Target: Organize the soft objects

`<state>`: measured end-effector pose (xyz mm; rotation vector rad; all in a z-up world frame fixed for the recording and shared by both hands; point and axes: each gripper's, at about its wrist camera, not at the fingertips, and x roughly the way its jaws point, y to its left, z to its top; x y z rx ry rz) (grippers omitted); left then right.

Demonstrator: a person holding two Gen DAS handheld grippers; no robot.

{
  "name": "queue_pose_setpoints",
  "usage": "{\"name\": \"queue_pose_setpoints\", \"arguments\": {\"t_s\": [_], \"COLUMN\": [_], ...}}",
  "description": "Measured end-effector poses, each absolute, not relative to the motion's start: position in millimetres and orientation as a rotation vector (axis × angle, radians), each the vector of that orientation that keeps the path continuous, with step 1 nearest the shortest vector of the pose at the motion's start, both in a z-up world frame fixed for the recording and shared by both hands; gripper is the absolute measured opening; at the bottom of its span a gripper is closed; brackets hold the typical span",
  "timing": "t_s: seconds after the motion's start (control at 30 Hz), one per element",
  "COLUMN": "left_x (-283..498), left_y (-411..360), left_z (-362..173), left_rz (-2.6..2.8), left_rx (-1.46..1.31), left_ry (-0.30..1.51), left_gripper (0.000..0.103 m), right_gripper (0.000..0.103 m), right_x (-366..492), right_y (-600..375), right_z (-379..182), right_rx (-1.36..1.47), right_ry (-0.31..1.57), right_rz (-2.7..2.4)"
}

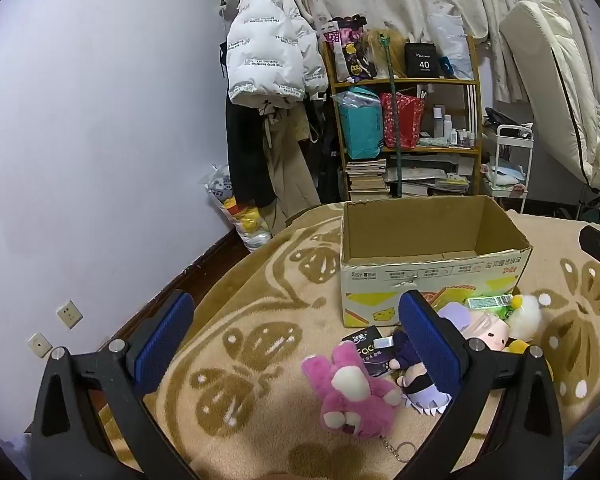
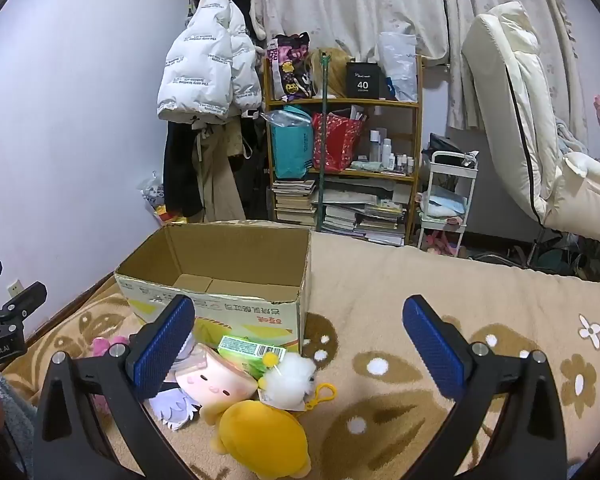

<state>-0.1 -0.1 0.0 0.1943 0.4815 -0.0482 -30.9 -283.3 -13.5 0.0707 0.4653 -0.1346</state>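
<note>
Toys heaped on blanket (image 2: 420,280) just before box (image 1: 432,280) — pink bear (image 1: 352,390), yellow plush (image 2: 260,440), white puff (image 2: 290,376), dolls. Box seen empty; nothing sorted yet, judged at start. Left gripper (image 1: 296,340) and right gripper (image 2: 296,344) spread wide, nothing grasped.

My left finger (image 1: 430,346) covers part of the purple-haired doll (image 1: 418,390); my right finger (image 2: 162,350) hides the pink plush (image 2: 104,346) beside the cardboard box (image 2: 220,280).
</note>
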Motion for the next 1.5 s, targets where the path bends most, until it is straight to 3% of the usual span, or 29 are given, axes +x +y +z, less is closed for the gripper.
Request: {"name": "queue_pose_setpoints", "arguments": {"t_s": [1.5], "left_x": [0.6], "left_y": [0.8], "left_z": [0.3], "left_rz": [-0.046], "left_rx": [0.204], "left_ry": [0.489], "left_gripper": [0.101], "right_gripper": [0.103], "right_x": [-31.3], "right_y": [-284.7], "right_z": [-13.7], "right_rx": [0.079], "right_ry": [0.464], "right_rz": [-0.133]}}
